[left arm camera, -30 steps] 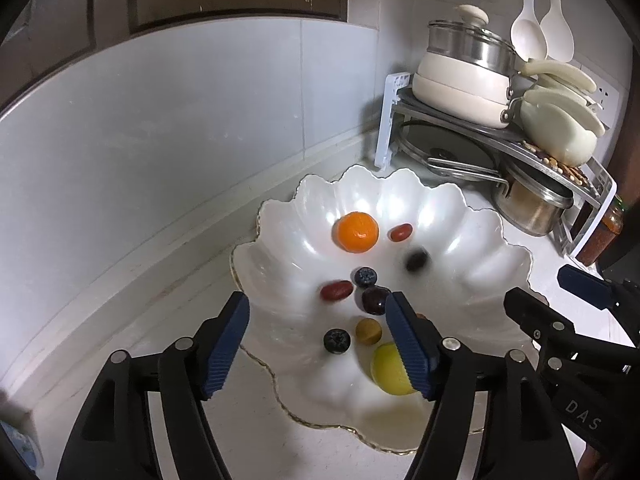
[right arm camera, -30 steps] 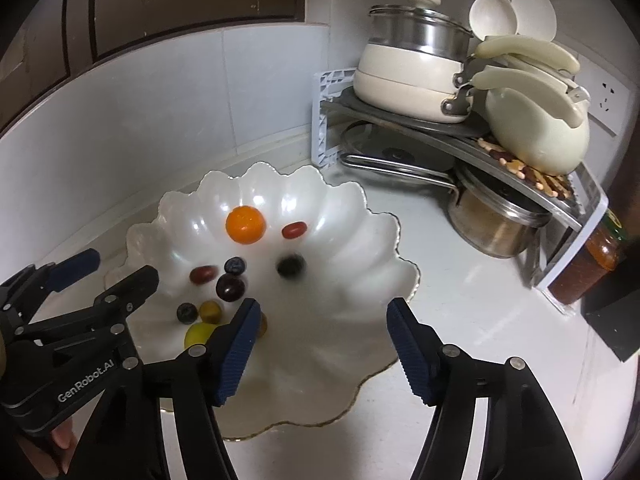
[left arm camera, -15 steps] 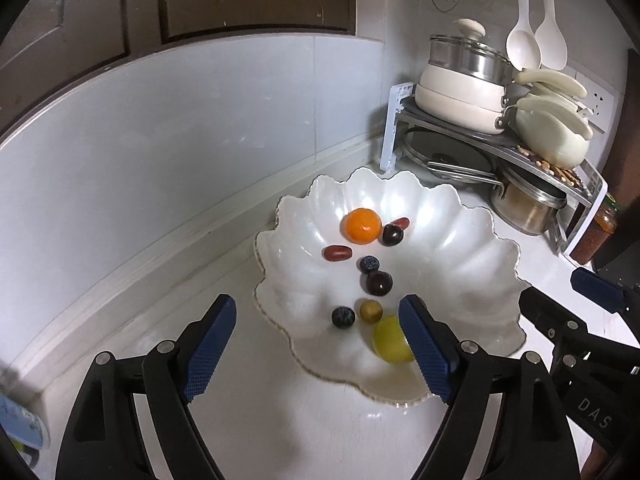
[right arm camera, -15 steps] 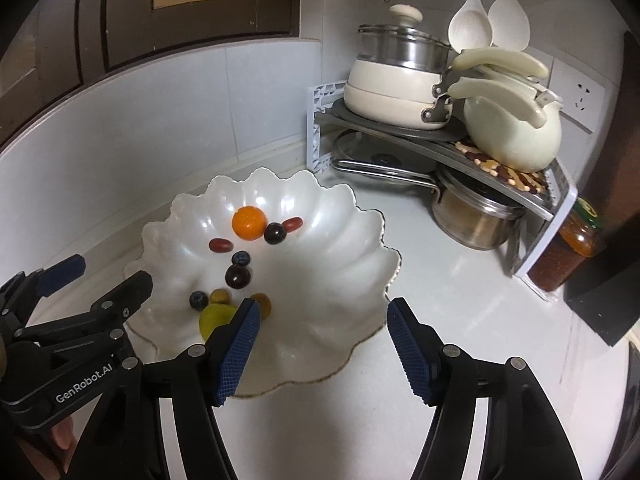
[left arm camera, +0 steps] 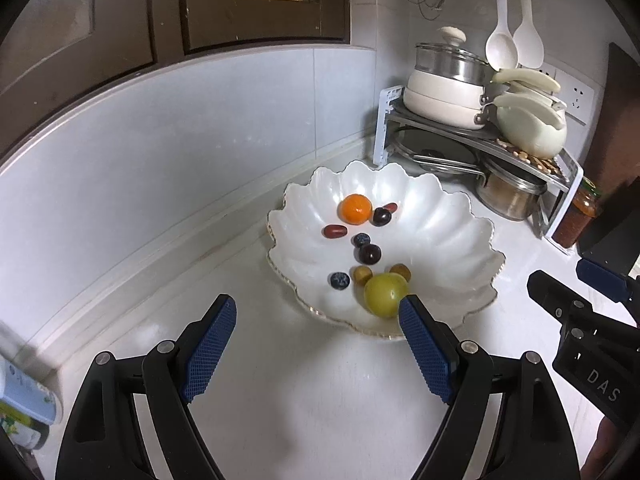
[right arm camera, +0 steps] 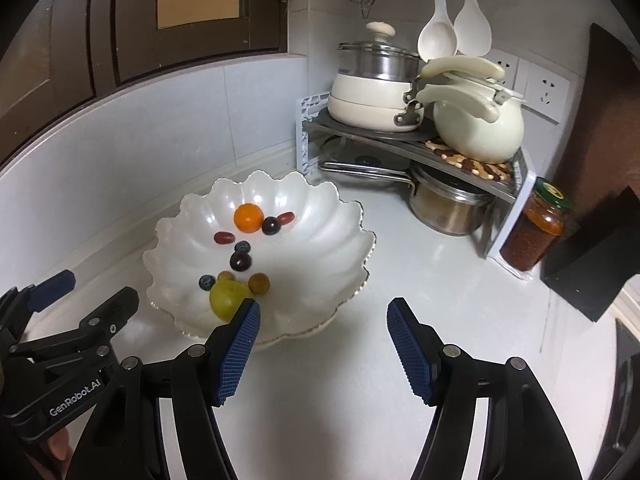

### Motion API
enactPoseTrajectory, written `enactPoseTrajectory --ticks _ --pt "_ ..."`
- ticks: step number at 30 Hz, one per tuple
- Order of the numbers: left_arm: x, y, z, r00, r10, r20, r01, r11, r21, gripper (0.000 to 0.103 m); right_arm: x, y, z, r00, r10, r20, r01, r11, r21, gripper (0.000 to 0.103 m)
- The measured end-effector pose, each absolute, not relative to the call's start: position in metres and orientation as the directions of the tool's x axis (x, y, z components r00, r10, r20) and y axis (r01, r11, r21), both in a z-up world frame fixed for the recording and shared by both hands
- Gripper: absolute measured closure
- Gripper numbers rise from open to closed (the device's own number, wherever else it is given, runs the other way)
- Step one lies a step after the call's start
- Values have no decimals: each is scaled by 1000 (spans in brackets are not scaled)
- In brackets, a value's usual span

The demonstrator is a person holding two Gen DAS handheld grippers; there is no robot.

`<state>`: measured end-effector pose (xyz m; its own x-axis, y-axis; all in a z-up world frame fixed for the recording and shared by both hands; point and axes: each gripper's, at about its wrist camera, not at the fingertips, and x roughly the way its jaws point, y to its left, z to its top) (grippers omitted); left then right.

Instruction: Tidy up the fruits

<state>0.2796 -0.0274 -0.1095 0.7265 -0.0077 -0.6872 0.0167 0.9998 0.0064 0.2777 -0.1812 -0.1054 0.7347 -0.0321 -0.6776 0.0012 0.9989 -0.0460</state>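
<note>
A white scalloped bowl [left arm camera: 448,248] [right arm camera: 320,240] sits on the white counter. In it lie an orange [left arm camera: 355,209] [right arm camera: 248,218], a yellow-green round fruit [left arm camera: 385,294] [right arm camera: 226,298], dark grapes [left arm camera: 368,254], red dates [left arm camera: 334,231], blueberries [left arm camera: 340,280] and small brown fruits [right arm camera: 259,282]. My left gripper [left arm camera: 316,344] is open and empty, over the counter in front of the bowl. My right gripper [right arm camera: 324,340] is open and empty, by the bowl's near right rim. Each gripper shows at the edge of the other's view.
A corner rack [right arm camera: 420,148] at the back right holds cream pots, a kettle and steel pans. A jar of red paste [right arm camera: 534,232] stands beside it, with a dark box [right arm camera: 592,264] further right. A tiled wall runs behind the bowl. A packet [left arm camera: 24,400] lies at far left.
Both grippers have pulled back and up from the bowl, which now looks smaller and farther. A dark grape rolled across the bowl and came to rest beside the orange.
</note>
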Motion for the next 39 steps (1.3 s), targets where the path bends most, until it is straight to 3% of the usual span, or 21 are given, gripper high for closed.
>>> enactPoseTrajectory --ticks 2,6,39 --pt "272 -27 -108 725 -1 -689 10 1000 9 19 269 -182 -103 736 -33 -677 6 999 -41 36" --pt "254 -27 -103 726 3 -687 3 1000 8 19 250 -183 -97 746 -37 -665 19 999 -35 26" --pt "97 -15 -65 749 -32 -661 54 998 12 17 93 -167 -68 770 -54 -635 69 998 -2 26"
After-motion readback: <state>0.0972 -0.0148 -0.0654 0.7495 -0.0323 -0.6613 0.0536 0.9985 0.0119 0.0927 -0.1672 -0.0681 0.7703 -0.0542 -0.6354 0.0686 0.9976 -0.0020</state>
